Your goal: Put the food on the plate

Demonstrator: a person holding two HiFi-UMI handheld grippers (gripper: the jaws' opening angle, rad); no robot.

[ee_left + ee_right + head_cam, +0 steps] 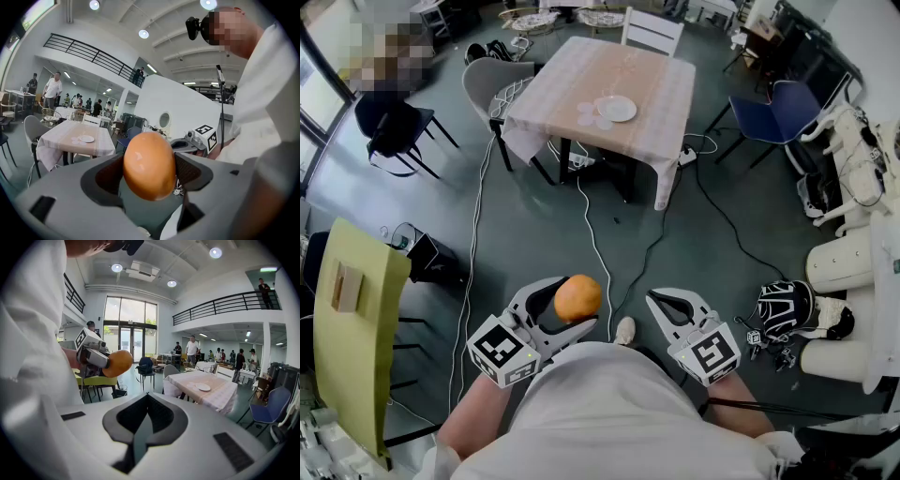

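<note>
An orange round fruit [577,298] sits between the jaws of my left gripper [572,302], which is shut on it, held in front of the person's chest well above the floor. In the left gripper view the orange fruit [149,165] fills the gap between the dark pads. My right gripper [667,307] is shut and holds nothing; in the right gripper view its jaws [144,420] meet at the tips. A white plate [616,109] lies on the cloth-covered table [656,94] far ahead. The same plate [203,387] and the left gripper's fruit [117,363] show in the right gripper view.
Cables [592,234] run across the grey floor between me and the table. A grey chair [487,84], a white chair [652,33] and a blue chair [773,111] stand around it. A yellow-green chair [352,319] is at my left. Bags [787,307] lie at the right.
</note>
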